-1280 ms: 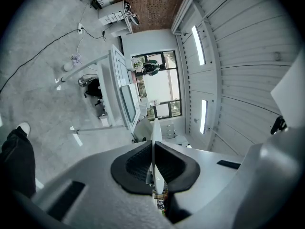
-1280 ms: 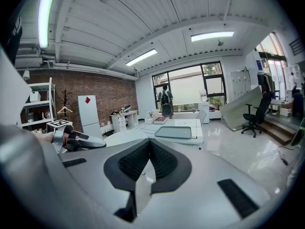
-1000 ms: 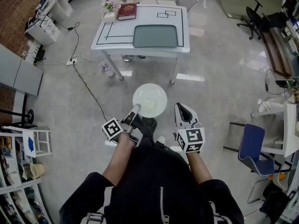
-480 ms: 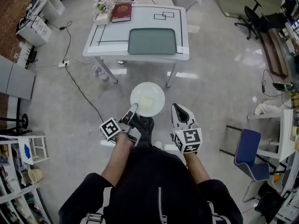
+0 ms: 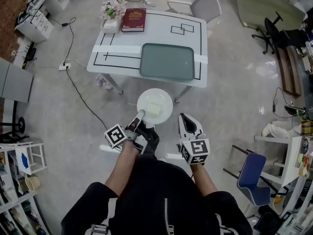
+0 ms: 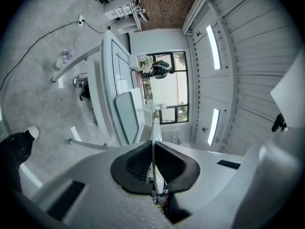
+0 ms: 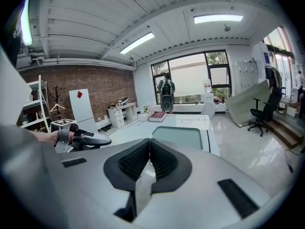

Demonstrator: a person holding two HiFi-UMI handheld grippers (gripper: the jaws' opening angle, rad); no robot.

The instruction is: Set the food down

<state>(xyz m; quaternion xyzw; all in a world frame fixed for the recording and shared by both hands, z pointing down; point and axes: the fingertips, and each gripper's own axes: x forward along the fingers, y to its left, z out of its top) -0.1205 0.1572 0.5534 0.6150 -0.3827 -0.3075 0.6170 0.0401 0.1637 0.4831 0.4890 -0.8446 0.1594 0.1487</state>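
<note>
Now, plate: in the air over the floor, just short of the counter's near edge. It is held level, likely so the food cannot slide.
Food: a pale square piece lying near the plate's middle.
Left claw: clenched on the plate's near rim. In the left gripper view the rim runs edge-on between the pads, so plate and food jut out ahead of the claw, toward the counter.
Right claw: clenched on nothing, just right of the plate and apart from it. It is probably only riding along.
Mat: dark green, by the counter's near edge, straight beyond the plate. It looks a likely landing spot.
Book, flowers: at the counter's far left corner, out of the way.
</note>
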